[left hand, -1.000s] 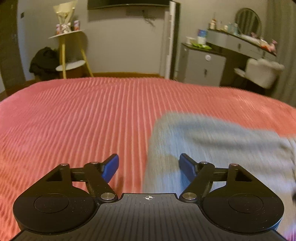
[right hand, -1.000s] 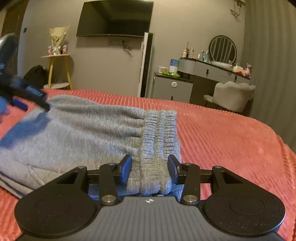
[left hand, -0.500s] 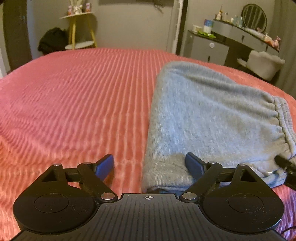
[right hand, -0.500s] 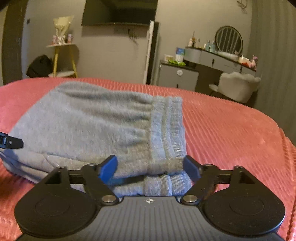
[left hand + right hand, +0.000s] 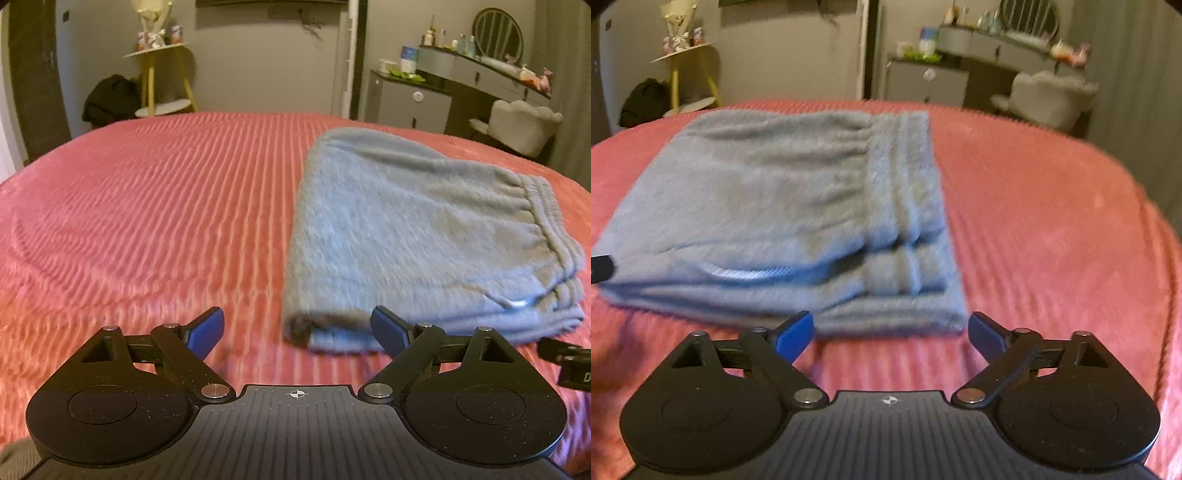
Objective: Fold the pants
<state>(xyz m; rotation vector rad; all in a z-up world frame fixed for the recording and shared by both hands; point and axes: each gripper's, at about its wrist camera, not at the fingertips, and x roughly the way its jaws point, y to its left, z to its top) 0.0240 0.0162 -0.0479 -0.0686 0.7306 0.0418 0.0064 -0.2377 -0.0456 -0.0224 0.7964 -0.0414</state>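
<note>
Lying folded on bedspread [image 5: 147, 221], grey pants [image 5: 783, 199] just ahead of both spread claws, untouched

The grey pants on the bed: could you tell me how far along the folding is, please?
Done: the grey pants lie in a stacked bundle on the pink bedspread. In hand: nothing; left gripper and right gripper are open, clear of the cloth. Left: apparently nothing.

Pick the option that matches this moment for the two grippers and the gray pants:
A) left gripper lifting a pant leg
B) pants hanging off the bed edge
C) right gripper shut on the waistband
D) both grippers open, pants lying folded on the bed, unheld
D: the left gripper and right gripper both show spread fingers with nothing between them, and the gray pants lie stacked in layers on the pink bedspread.
</note>
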